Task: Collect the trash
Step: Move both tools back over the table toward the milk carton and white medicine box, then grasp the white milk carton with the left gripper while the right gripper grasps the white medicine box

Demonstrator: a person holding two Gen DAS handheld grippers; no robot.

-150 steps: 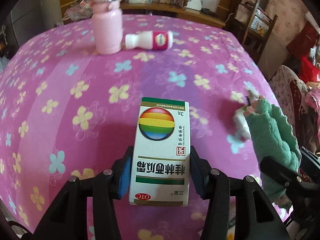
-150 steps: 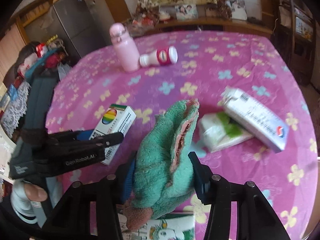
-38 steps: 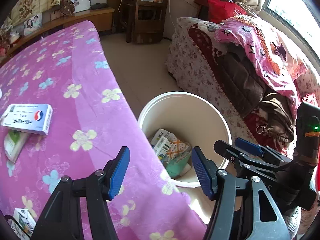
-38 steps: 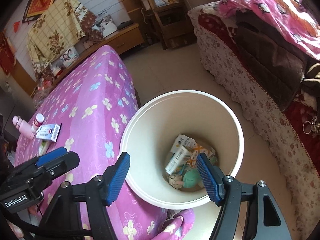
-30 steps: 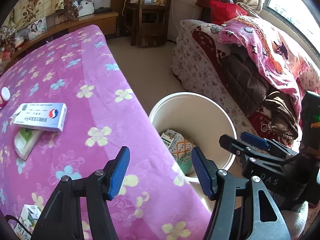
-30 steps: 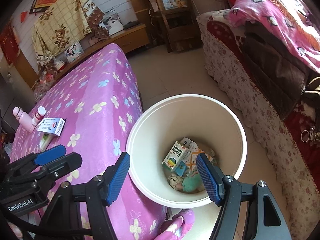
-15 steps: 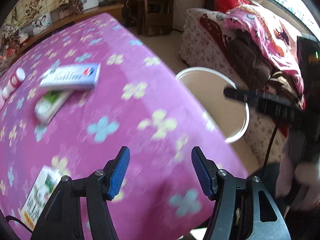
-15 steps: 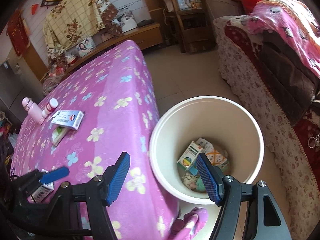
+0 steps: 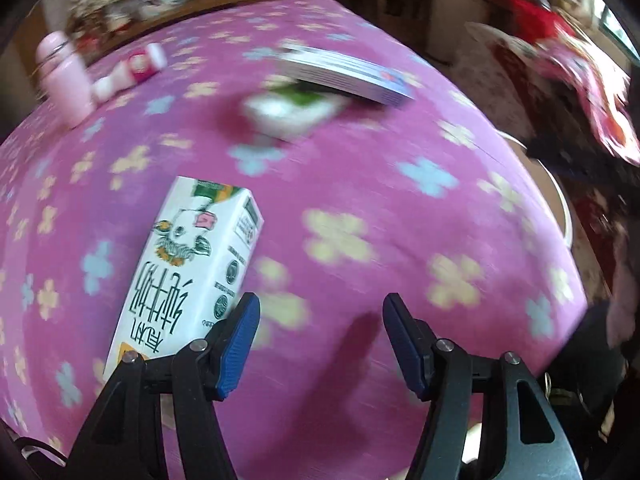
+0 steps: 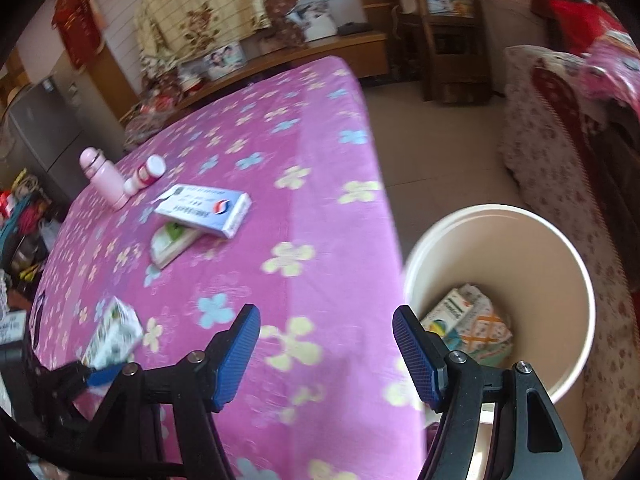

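A white milk carton (image 9: 188,268) lies on the pink flowered tablecloth (image 9: 360,184), just left of my open, empty left gripper (image 9: 320,340). The carton also shows in the right wrist view (image 10: 114,334). A blue-white box (image 9: 344,74) rests on a green-white packet (image 9: 288,110) farther back; both show in the right wrist view, the box (image 10: 204,208) and the packet (image 10: 172,244). My right gripper (image 10: 326,350) is open and empty over the table edge beside the white bin (image 10: 568,264), which holds a rainbow box (image 10: 444,316) and other trash.
A pink bottle (image 9: 64,80) stands at the far left of the table, with a small white-red bottle (image 9: 132,70) lying next to it. A sofa with a floral cover (image 10: 560,152) is right of the bin. A wooden chair (image 10: 448,28) stands behind.
Both grippers let go of the rainbow box and green towel, now in the bin. My left gripper has swung back over the table to the milk carton. My right gripper has shifted left from the bin.
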